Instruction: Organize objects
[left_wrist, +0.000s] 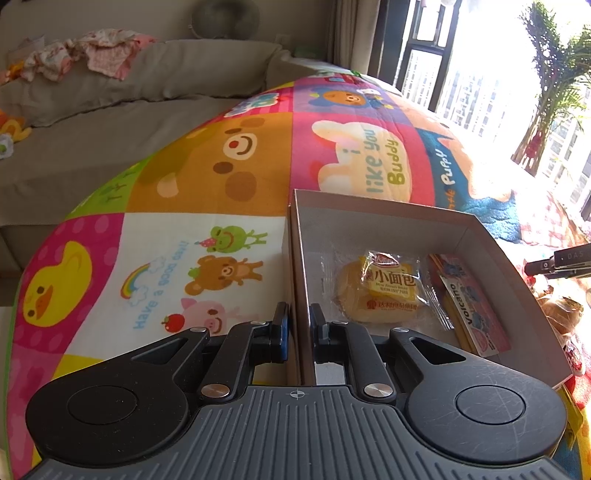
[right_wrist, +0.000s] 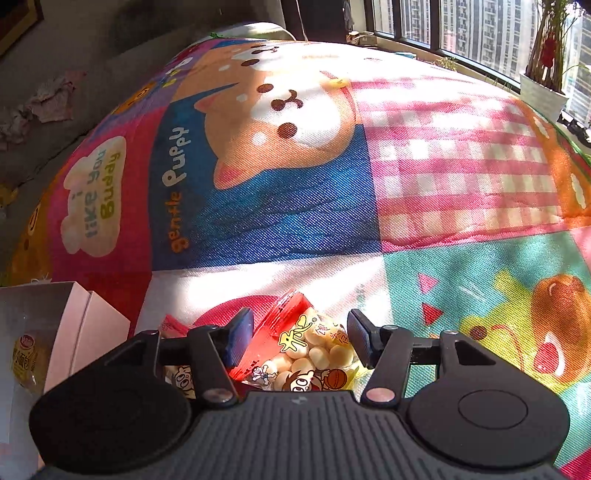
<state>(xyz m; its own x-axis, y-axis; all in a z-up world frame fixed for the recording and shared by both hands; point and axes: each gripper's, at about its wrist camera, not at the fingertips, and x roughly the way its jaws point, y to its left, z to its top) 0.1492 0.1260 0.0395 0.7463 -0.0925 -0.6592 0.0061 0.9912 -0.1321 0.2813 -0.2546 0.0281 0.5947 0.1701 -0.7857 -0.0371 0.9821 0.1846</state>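
Note:
My left gripper (left_wrist: 298, 325) is shut on the near left wall of an open cardboard box (left_wrist: 388, 218) that rests on a colourful cartoon mat. Inside the box lie a wrapped small bread (left_wrist: 380, 291) and a red Volcano snack packet (left_wrist: 469, 302). My right gripper (right_wrist: 301, 336) is open, its fingers on either side of a red bag of small white puffs (right_wrist: 314, 350) lying on the mat. The box corner (right_wrist: 55, 314) shows at the left of the right wrist view, with the bread (right_wrist: 26, 358) inside.
More snack packets (left_wrist: 561, 317) lie right of the box, and one (right_wrist: 173, 326) lies left of the red bag. A beige sofa (left_wrist: 129, 110) with clothes stands behind the mat. A potted plant (right_wrist: 546, 74) stands by the window.

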